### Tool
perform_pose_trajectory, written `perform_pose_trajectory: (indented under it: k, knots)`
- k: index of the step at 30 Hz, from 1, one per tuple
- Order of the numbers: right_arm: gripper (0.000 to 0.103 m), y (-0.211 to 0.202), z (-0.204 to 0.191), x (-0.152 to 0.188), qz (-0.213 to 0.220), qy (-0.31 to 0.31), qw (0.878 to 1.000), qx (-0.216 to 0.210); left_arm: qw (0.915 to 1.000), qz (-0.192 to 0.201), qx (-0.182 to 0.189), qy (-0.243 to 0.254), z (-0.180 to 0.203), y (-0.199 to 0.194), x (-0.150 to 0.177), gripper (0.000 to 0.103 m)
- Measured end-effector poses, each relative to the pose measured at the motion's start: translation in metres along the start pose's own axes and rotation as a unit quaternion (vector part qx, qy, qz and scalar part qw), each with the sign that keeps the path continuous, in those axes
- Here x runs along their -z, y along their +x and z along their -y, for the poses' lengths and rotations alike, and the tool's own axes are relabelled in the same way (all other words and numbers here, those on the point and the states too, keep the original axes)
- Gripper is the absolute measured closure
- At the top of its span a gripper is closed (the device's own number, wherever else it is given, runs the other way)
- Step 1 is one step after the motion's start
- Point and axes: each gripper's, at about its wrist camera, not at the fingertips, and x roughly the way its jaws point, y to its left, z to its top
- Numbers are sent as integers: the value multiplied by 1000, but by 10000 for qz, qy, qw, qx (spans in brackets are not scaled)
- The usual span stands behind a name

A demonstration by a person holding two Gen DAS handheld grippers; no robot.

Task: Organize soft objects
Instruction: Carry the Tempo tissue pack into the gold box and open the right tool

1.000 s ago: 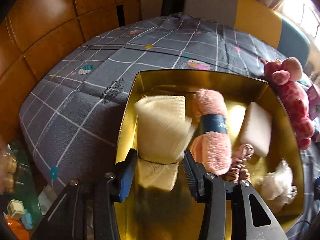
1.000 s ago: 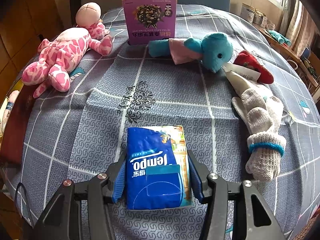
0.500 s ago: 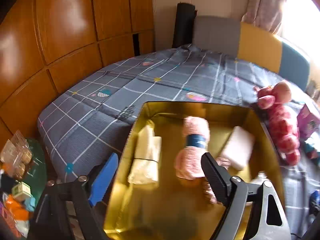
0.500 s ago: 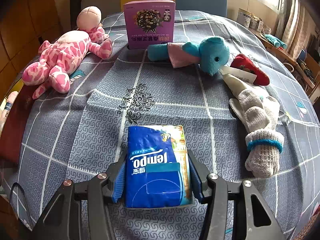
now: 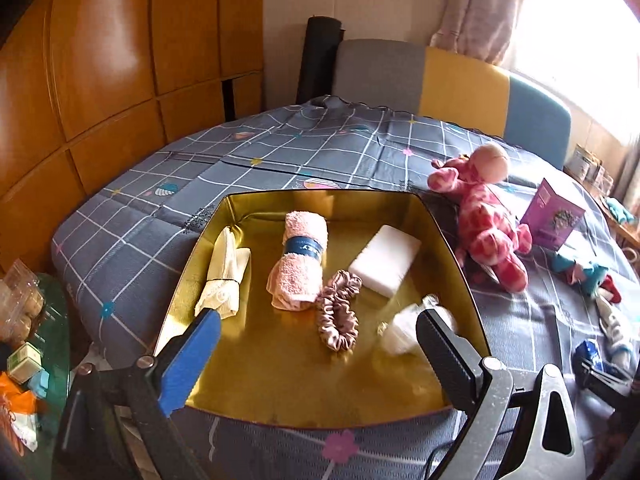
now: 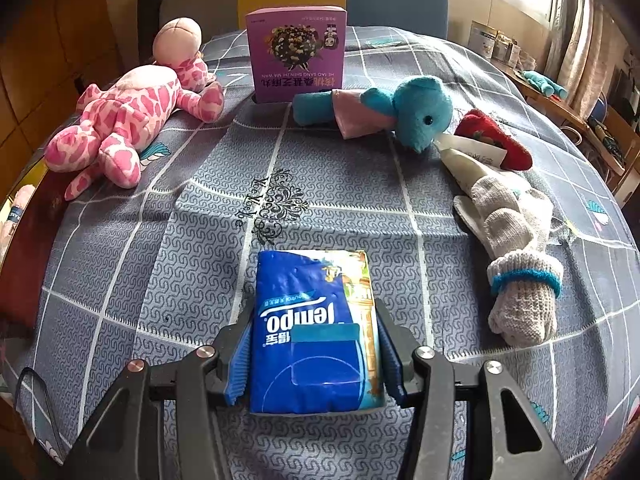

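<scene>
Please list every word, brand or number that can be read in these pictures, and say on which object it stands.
"Tempo", upside down: blue tissue pack.
"HE TAO SANG SHEN ZHI MA WAN", upside down: purple box.
"KeYoKe", roughly; ornate script: grey tablecloth.
Chinese characters on pack and box, pink towel's band: too small to read.

2 plush toys, 2 towels, 1 scrunchie, 1 sponge, 1 tissue pack.

1. Gold tray: near half of floor bare; cloth bundle, pink towel and scrunchie occupy the rest.
2. Tablecloth centre clear, ahead of the tissue pack.
3. Obstacles: pink toy left, glove right, purple box behind.
</scene>
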Motion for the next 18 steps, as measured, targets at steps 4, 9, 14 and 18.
perform_pose_trajectory:
  k: [4, 9, 14, 18]
  knots:
    - [50, -1, 0, -1, -6, 23, 10000, 34, 10000, 26, 12, 78, 8, -8, 7, 2]
    - [51, -2, -2, -3, -81, 122, 9998, 96, 9999, 59, -11, 83, 8, -13, 10, 1]
    - [51, -21, -16, -12, 158, 115, 9998, -47, 9999, 116, -36, 117, 7, -18, 11, 0]
    - [51, -38, -42, -24, 271, -83, 9987, -429, 9998, 172, -56, 88, 2, -22, 11, 0]
